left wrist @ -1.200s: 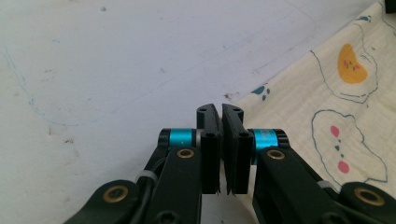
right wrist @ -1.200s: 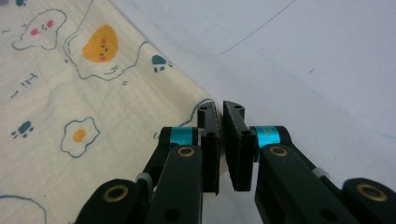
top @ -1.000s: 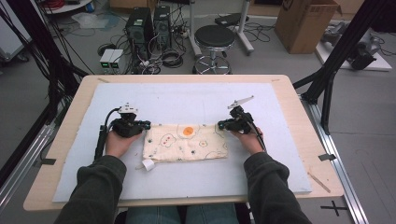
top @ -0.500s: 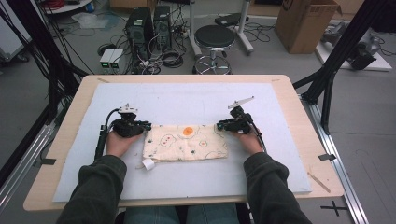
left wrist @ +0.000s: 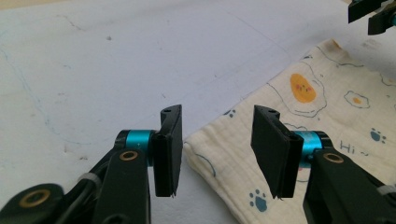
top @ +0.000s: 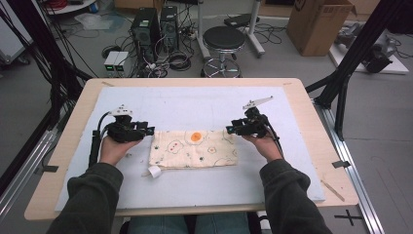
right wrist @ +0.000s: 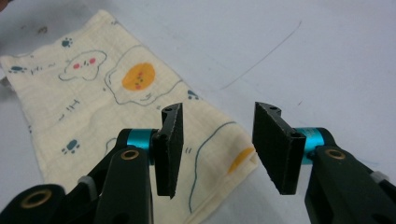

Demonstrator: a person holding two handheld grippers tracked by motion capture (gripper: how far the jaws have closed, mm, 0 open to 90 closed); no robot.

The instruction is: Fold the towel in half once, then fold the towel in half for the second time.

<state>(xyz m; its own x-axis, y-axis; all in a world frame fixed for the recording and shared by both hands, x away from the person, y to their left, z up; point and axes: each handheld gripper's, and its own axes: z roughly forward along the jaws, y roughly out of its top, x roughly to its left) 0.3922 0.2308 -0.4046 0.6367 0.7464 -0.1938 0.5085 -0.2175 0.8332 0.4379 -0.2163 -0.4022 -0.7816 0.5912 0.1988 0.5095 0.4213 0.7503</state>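
The wooden table with a pale grey mat carries a folded cream cloth printed with fried eggs and paw marks, lying flat on the mat between both hands. The high view shows a small white tag at the cloth's near left corner. The left gripper has just been opening; its jaws stand apart above a cloth corner, gripping nothing. The right gripper has also just been opening and hangs empty over the opposite corner.
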